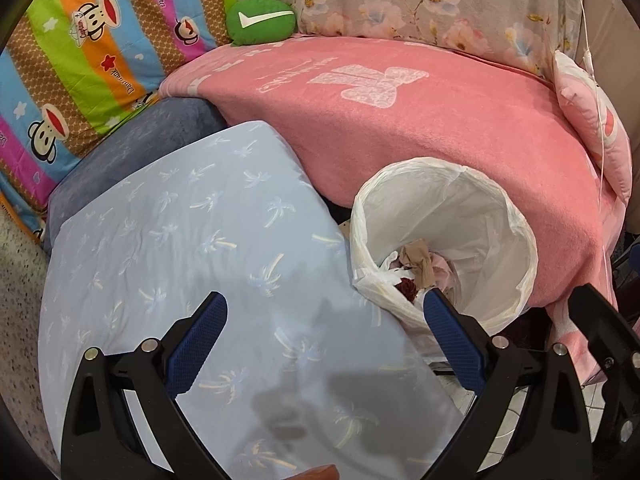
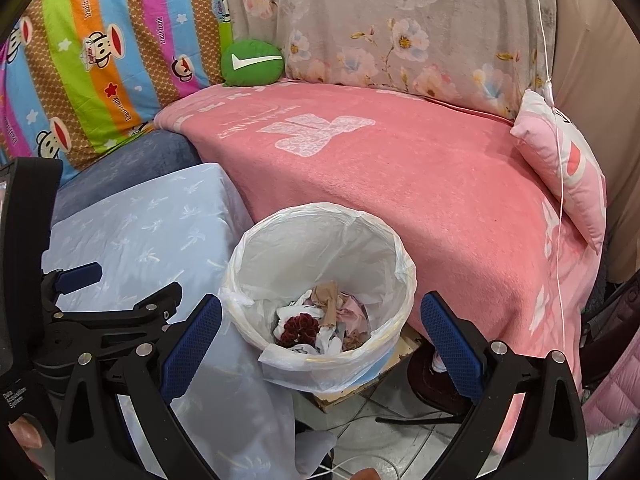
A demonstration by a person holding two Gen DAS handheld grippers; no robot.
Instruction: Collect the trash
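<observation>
A bin lined with a white plastic bag (image 2: 320, 248) stands on the floor between a light blue cloth and a pink blanket. It holds crumpled trash (image 2: 320, 320): white tissue, tan paper, something dark red. The bin also shows in the left wrist view (image 1: 448, 216), with the trash (image 1: 420, 268) inside. My right gripper (image 2: 320, 320) is open and empty above the bin's near rim. My left gripper (image 1: 326, 312) is open and empty over the light blue cloth, left of the bin. The left gripper also shows at the left edge of the right wrist view (image 2: 80, 276).
The light blue palm-print cloth (image 1: 192, 248) covers a surface at the left. The pink blanket (image 2: 400, 168) covers a sofa behind the bin. A green round cushion (image 2: 252, 62), a striped monkey-print cushion (image 2: 92, 60), a floral cushion (image 2: 400, 24) and a pink pillow (image 2: 568, 168) lie around. Tiled floor with cables (image 2: 384, 440) lies below.
</observation>
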